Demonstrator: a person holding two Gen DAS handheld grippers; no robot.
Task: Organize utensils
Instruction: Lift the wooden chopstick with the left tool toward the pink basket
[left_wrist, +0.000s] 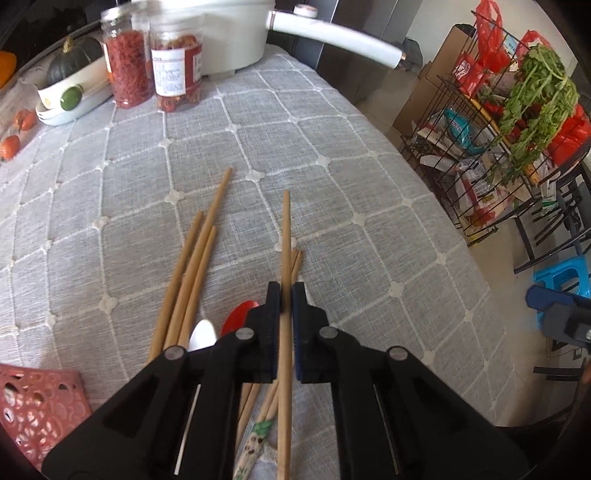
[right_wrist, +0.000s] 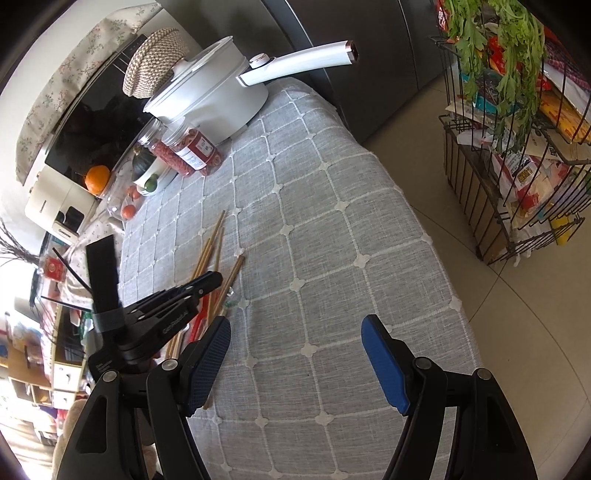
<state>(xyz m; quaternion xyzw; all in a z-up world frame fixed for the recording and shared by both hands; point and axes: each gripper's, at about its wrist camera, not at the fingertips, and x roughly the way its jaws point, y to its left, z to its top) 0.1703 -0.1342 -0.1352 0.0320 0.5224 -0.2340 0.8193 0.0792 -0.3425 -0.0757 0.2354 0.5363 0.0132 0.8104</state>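
Your left hand-held gripper (left_wrist: 286, 291) is clamped on 1 wooden chopstick (left_wrist: 285, 236) above the desk (left_wrist: 332, 147). Left of that chopstick lie 3 more chopsticks (left_wrist: 192, 273). Your right hand-held gripper (right_wrist: 295, 339) stands apart, empty.
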